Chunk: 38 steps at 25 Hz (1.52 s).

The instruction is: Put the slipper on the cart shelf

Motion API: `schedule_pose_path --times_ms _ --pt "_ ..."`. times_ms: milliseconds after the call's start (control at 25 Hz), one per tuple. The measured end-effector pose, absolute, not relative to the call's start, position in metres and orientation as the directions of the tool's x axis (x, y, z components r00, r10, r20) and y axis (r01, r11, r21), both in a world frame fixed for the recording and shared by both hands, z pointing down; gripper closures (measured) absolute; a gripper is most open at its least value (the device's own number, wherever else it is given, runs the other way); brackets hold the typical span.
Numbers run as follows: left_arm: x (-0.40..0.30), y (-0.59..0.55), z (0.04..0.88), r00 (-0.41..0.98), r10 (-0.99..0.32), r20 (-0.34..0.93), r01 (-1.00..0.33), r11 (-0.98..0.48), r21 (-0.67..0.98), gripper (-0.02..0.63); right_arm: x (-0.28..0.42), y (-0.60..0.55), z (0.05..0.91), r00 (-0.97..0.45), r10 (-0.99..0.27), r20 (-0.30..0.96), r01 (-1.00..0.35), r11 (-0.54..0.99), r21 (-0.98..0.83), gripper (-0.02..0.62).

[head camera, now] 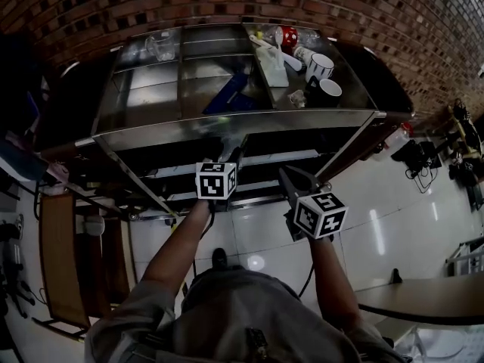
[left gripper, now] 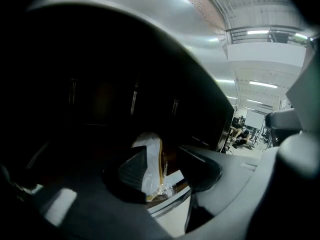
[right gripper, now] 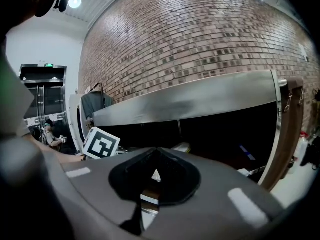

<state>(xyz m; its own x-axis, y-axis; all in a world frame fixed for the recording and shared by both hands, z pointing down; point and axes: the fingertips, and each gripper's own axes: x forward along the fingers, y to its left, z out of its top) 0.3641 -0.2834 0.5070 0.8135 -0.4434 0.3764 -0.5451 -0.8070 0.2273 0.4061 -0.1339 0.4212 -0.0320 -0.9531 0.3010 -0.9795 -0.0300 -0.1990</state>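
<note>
A white slipper [left gripper: 149, 166] with a tan sole, wrapped in clear plastic, stands on its edge between the jaws of my left gripper [left gripper: 162, 152]. It leans on the left pad, and a dark gap separates it from the right jaw. In the head view my left gripper [head camera: 219, 162] reaches under the top of the steel cart [head camera: 227, 124], over its lower shelf [head camera: 253, 158]; the slipper is hidden there. My right gripper [head camera: 292, 181] hovers to the right in front of the cart. Its jaws [right gripper: 156, 154] meet with nothing between them.
The cart's top holds two mugs [head camera: 321, 67], a glass jug [head camera: 161, 46], a blue object [head camera: 231, 94] and a red item [head camera: 289, 36]. A brick wall stands behind. A wooden chair [head camera: 64, 255] is at the left and a table [head camera: 423, 297] at the lower right.
</note>
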Motion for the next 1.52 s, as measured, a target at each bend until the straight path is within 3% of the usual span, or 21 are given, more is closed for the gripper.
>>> schedule_pose_path --times_ms 80,400,800,1520 --pt "0.353 -0.274 0.494 0.810 -0.453 0.373 -0.550 -0.807 0.214 0.462 0.403 -0.135 0.419 -0.051 -0.956 0.289 -0.979 -0.009 -0.203 0.595" --pt "0.323 -0.230 0.453 0.817 -0.477 0.322 -0.525 -0.848 0.077 0.593 0.381 -0.146 0.411 -0.154 -0.960 0.233 -0.970 0.102 -0.218 0.595" --pt "0.292 -0.211 0.423 0.826 -0.488 0.282 -0.529 -0.844 0.087 0.598 0.347 -0.156 0.396 -0.283 -0.944 0.170 -0.954 0.259 -0.150 0.595" --pt "0.299 -0.205 0.410 0.852 -0.456 0.256 -0.498 -0.858 0.129 0.598 0.355 -0.162 0.384 -0.307 -0.943 0.130 -0.944 0.284 -0.167 0.595"
